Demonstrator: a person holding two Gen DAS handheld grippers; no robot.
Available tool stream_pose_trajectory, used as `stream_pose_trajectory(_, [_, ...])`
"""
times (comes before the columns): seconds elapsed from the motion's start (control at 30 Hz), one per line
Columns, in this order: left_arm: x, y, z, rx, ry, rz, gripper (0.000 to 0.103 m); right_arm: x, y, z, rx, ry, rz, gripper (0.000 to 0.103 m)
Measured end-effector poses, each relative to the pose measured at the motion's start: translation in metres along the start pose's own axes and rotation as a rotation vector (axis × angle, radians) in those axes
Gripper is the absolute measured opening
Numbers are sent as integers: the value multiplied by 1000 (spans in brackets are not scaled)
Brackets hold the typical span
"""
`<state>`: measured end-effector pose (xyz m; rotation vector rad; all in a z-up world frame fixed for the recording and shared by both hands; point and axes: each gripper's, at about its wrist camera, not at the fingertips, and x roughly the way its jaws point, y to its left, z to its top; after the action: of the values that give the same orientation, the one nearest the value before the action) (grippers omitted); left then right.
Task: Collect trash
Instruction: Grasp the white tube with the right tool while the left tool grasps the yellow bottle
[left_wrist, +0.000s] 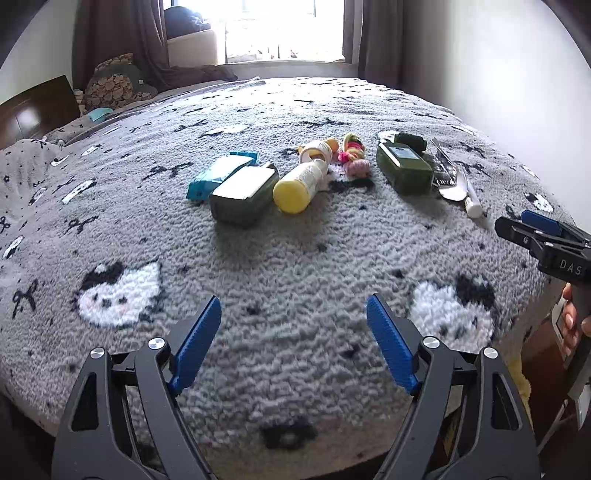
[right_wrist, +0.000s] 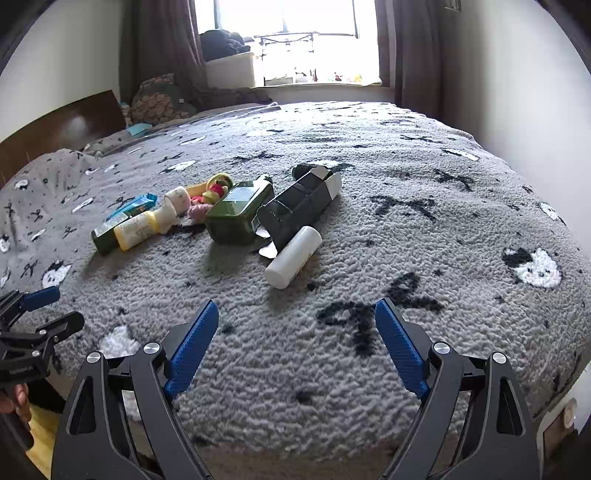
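Trash lies in a row on the grey patterned blanket (left_wrist: 295, 258): a teal packet (left_wrist: 214, 175), a dark green box (left_wrist: 243, 195), a yellow bottle (left_wrist: 301, 181), a small white jar (left_wrist: 314, 151), colourful bits (left_wrist: 352, 153), a green bottle (left_wrist: 404, 168), a dark opened carton (right_wrist: 299, 205) and a white tube (right_wrist: 293, 256). My left gripper (left_wrist: 293, 325) is open and empty, well short of the row. My right gripper (right_wrist: 297, 328) is open and empty, just short of the white tube. Each gripper shows at the other view's edge, the right one (left_wrist: 535, 230) and the left one (right_wrist: 48, 306).
The bed fills both views; its near edge is under the grippers. A dark headboard (left_wrist: 33, 110) and pillows (left_wrist: 114, 81) are at the far left. A window with curtains (left_wrist: 284, 29) is behind, a white wall (left_wrist: 498, 74) on the right.
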<state>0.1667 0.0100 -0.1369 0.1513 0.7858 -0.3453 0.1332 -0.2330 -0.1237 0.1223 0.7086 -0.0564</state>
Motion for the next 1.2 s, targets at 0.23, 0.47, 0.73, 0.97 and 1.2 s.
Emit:
stream_pose_trajectory(0.23, [33, 3, 26, 11, 17, -76, 61, 29, 3, 12, 9, 23, 14, 69])
stream_pose_trajectory(0.47, [64, 10, 47, 21, 25, -104, 54, 43, 5, 18, -23, 44, -13, 54])
stream_pose_trajectory(0.73, [89, -3, 73, 57, 40, -139, 48, 44, -17, 23, 10, 60, -53, 40])
stream_pose_trajectory(0.97, [108, -15, 87, 85, 72, -148, 31, 60, -21, 35, 44, 77, -47, 44])
stream_pose_trajectory(1.2, [109, -17, 87, 93, 80, -139, 29, 75, -15, 47, 17, 91, -71, 41])
